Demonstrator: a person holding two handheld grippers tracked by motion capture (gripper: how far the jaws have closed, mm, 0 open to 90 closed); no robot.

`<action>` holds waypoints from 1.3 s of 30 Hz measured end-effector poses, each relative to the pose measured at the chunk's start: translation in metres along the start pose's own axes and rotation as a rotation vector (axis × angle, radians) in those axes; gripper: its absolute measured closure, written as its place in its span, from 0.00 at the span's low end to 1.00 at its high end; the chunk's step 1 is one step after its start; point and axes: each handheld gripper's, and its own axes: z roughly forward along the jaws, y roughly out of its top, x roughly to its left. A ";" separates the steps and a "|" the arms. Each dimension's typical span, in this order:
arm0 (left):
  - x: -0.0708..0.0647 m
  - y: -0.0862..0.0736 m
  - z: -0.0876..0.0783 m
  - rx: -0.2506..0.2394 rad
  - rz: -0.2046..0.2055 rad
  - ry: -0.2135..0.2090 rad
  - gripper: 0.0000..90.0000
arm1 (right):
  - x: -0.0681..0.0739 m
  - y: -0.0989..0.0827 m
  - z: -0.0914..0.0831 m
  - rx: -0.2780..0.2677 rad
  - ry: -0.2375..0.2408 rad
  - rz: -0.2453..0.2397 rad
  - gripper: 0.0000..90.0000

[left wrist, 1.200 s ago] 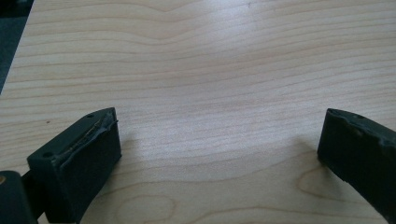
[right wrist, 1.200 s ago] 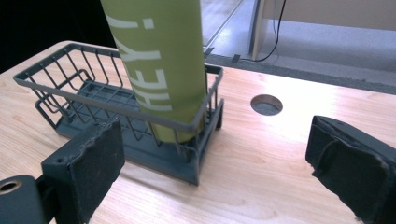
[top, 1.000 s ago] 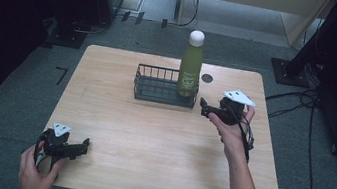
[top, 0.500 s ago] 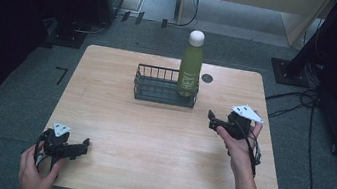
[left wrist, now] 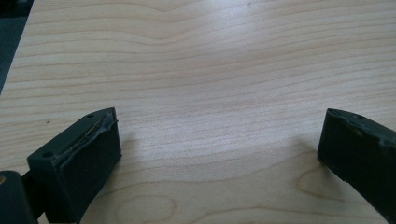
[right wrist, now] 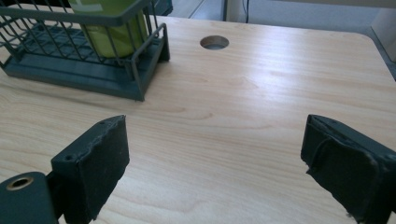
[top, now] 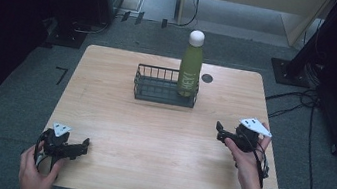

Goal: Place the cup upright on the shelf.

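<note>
**Bottle stands in the basket, both grippers apart from it**

Bottle (top: 190, 66), green with a white cap, stands upright in the right end of the wire basket (top: 157, 90), on the far middle of the table (top: 159, 143). In the right gripper view its green base (right wrist: 112, 25) shows behind the basket's bars (right wrist: 140, 56).

Just right of the basket, a round hole (top: 207, 78) is cut in the tabletop.

Right gripper (top: 221, 132) is held over the table's right side, nearer than the basket and well apart from it, pointing left. Its jaws have just been closing, yet a clear gap remains with bare wood between them (right wrist: 212, 154).

Left gripper (top: 82, 143) sits low at the near left corner, pointing right. Its jaws stand wide, with nothing between them (left wrist: 217, 149).
</note>
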 end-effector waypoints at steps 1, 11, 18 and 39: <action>0.000 0.000 0.000 0.000 0.000 0.000 0.00 | -0.001 -0.002 -0.001 0.000 -0.002 0.001 0.09; 0.000 0.000 0.000 0.000 -0.001 0.000 0.00 | -0.014 -0.025 -0.014 0.034 -0.011 0.032 0.08; 0.000 0.000 0.000 0.000 0.000 0.000 0.00 | -0.022 -0.041 -0.023 0.064 -0.010 0.047 0.03; 0.000 0.000 0.000 -0.002 -0.002 0.000 0.00 | -0.053 -0.083 -0.055 0.125 -0.104 0.085 0.00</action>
